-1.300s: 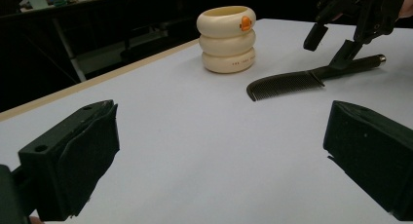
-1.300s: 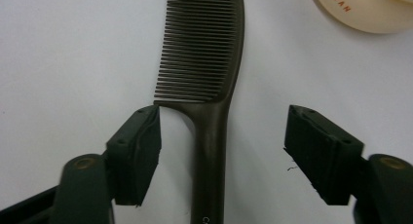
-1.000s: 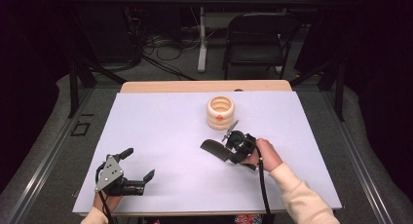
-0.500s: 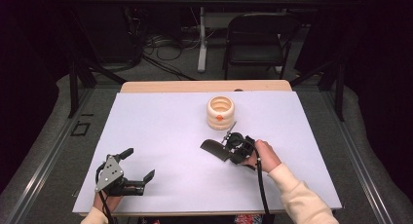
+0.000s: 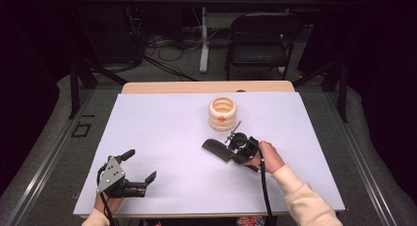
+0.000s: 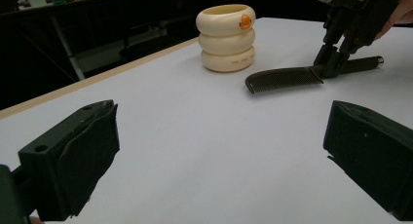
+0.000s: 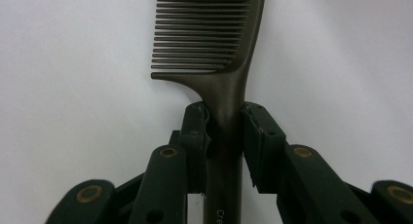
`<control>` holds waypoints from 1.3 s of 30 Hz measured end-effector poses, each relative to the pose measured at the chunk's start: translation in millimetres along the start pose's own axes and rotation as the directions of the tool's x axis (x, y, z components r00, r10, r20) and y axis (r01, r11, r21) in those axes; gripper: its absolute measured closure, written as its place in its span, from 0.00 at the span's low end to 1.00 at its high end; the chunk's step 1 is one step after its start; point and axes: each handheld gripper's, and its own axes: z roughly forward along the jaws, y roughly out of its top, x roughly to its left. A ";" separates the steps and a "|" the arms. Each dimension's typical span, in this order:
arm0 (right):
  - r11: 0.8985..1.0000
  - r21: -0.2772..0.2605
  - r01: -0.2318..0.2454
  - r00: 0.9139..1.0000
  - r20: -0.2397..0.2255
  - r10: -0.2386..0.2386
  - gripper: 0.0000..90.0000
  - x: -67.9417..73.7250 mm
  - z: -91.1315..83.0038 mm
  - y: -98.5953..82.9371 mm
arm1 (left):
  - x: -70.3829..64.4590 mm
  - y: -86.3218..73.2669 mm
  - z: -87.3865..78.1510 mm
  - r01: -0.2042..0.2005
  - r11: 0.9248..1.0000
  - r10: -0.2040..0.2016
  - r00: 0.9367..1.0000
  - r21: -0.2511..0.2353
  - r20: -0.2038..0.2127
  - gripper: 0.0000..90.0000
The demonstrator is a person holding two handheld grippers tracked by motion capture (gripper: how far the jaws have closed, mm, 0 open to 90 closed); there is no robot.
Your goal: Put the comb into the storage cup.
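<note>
Looking down in high view: right gripper (image 5: 235,148) near table centre-right, jaws closed on handle of black comb (image 5: 216,150), toothed end sticking out to the left of the claw, low over or on the white table (image 5: 162,123); can't tell which from here. Cream ringed holder (image 5: 223,113) w/ orange dot just beyond, close to comb but apart. Right hand (image 5: 265,157) behind the gripper, cream sleeve running off toward bottom edge. Left gripper (image 5: 140,172) at near-left part of table, well apart from comb, jaws spread wide, nothing btwn them, grey plate on top. Left gripper view: own two black jaws low at left & right edges, wide gap, bare white surface btwn. Comb (image 6: 282,79) farther off, lying flat on the table, teeth facing the camera side, handle end pointing right; right gripper (image 6: 333,63) coming down from above, pinching comb where teeth section meets handle. Holder (image 6: 226,37) upright behind comb's toothed end, three stacked rings, orange dot near rim. Right gripper view: comb (image 7: 214,44) dead centre, handle running straight up btwn the two pads (image 7: 197,136), both pads pressed vs. handle sides just below first teeth; teeth pointing left, toothed part fully past the jaw tips. Grip narrow, only handle's width open. White table (image 7: 73,63) beneath.
</note>
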 end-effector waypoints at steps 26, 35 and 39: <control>0.994 -0.113 0.006 1.000 0.006 -0.005 0.80 -4.4 -27.3 -6.9 | 0.4 -0.6 -0.1 0.005 1.000 -0.005 1.000 0.001 -0.003 0.00; 0.987 -0.160 -0.004 1.000 0.002 0.005 0.80 -6.2 -34.5 -10.9 | 0.7 -0.4 -0.5 -0.001 1.000 0.001 1.000 0.001 -0.004 0.00; 0.984 -0.179 -0.003 1.000 0.000 0.003 0.80 -7.1 -36.7 -12.3 | 0.8 -0.4 -0.5 0.000 1.000 0.000 1.000 0.000 -0.005 0.00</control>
